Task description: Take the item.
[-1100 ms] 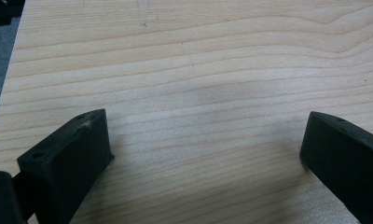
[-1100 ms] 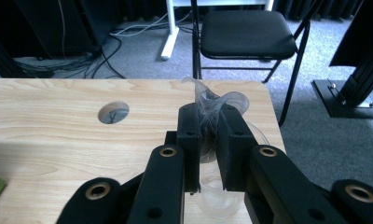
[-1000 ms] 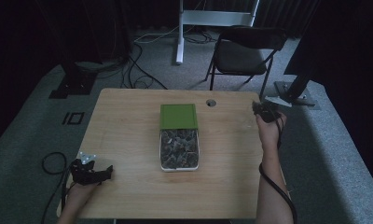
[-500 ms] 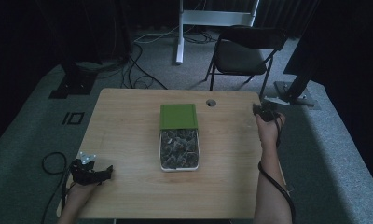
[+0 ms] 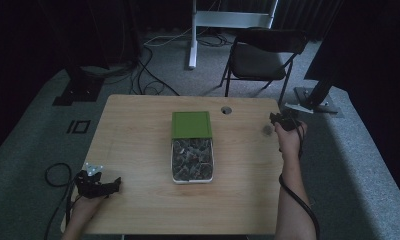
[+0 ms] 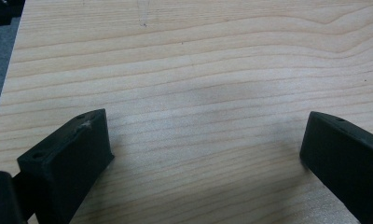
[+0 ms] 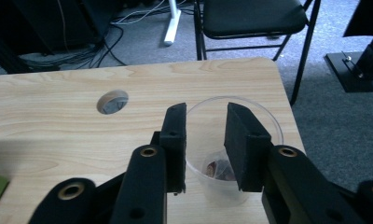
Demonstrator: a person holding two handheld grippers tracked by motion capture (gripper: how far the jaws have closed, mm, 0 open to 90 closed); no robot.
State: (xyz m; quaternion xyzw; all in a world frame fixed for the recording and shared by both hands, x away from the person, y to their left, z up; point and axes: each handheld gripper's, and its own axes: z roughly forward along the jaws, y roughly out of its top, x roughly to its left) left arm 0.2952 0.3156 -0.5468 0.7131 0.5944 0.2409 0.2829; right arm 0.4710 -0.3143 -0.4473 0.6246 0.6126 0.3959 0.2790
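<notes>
Jaws of the right gripper (image 7: 204, 149) had just been opening and stood a narrow gap apart above a clear plastic cup (image 7: 231, 154), with nothing pinched between them. Their pads hung over the cup's mouth, and I could not tell whether either touched the rim. Jaws of the left gripper (image 6: 203, 158) stood wide apart over bare wood, holding nothing.

Largest was the tabletop (image 5: 138, 145), its near edge cut off by the bottom of the high view. At its middle lay a white tray (image 5: 173, 172) of small dark pieces, too dim and small to make out singly, its long axis running near to far. A green lid (image 5: 190, 124) lay flat at the tray's far end and hid that part of it. Behind the tabletop stood a folding chair (image 5: 263, 55), dark against the floor.

The cup stood upright near the far right corner, mouth up, just right of the round hole (image 7: 112, 101) in the tabletop. From above it was only a faint smudge beside the right gripper (image 5: 283, 120). Something small and brownish (image 7: 217, 168) lay in its bottom, half hidden by the right jaw. The left gripper (image 5: 100, 186) sat at the near left corner, pointing right.
</notes>
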